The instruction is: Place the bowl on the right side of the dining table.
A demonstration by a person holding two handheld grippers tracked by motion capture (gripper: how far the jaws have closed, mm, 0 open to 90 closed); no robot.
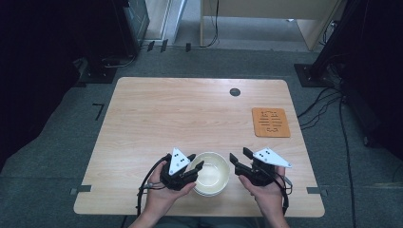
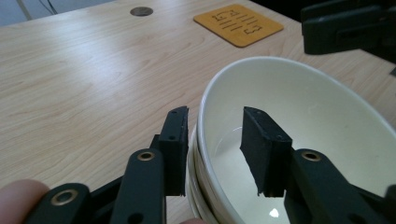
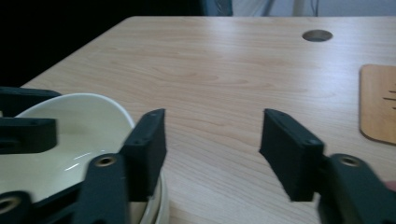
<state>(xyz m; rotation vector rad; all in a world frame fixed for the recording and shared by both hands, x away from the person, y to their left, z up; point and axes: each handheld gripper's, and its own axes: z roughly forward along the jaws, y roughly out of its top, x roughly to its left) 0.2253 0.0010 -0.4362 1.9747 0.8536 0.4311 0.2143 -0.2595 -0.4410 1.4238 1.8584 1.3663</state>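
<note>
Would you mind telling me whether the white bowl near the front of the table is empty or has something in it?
Empty. The bowl shows a bare, glossy white inside in the left gripper view, and the high view also shows nothing in it.

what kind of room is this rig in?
Probably a lab or office workspace: a wooden desk with a cable hole, grey carpet, and cables trailing from dark equipment stands.

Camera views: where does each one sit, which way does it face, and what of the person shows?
High view: above the person's side, facing forward and down on the table; forearms, hands and both grippers show.
Left gripper view: rides the left gripper, jaws astride the bowl rim.
Right gripper view: rides the right gripper, open beside the bowl.
All share bowl and orange coaster.
</note>
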